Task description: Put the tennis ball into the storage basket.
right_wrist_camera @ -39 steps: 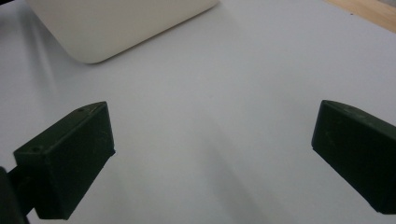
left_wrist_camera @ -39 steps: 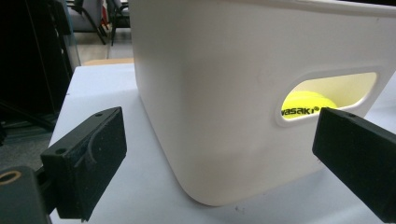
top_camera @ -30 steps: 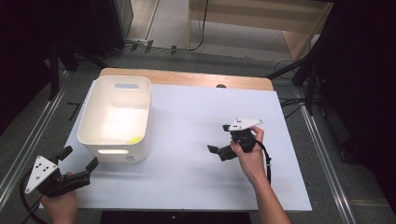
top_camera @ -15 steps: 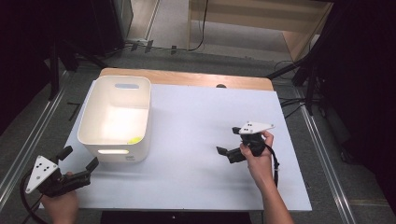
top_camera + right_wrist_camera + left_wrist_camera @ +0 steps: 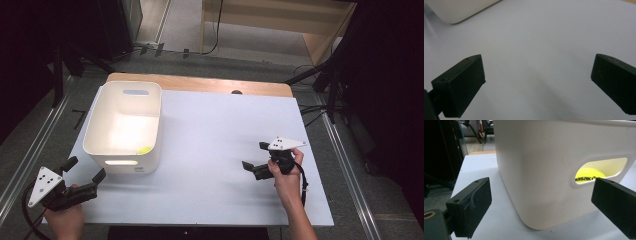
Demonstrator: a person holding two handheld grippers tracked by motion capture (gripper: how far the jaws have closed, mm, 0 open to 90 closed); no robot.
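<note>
White sheeting covers the counter (image 5: 210, 150), which stands on a grey floor with a wooden strip along its far edge and dark surroundings on both sides. Toward the left of it sits a white bin (image 5: 125, 125), a tall rounded tub with a slot handle cut into each short wall. Inside it, at the near right corner, lies a yellow-green tennis ball (image 5: 144, 149); in the left gripper view the same ball (image 5: 590, 175) shows through the near handle slot, with dark lettering on it. The left tongs (image 5: 86, 171) are held at the near left corner of the counter, just in front of the bin's near wall and pointing toward it, not touching it; their jaws stand wide apart and hold nothing, and in the left gripper view they (image 5: 541, 202) frame the bin's (image 5: 536, 170) rounded near corner. The right tongs (image 5: 255, 156) are well apart from the bin, over the bare right half of the counter, gripped by the person's right hand (image 5: 286, 172) and pointing left; their jaws are likewise spread and empty. The right gripper view looks between them (image 5: 539, 80) at plain white surface, with a corner of the bin (image 5: 461, 10) at the upper left.
</note>
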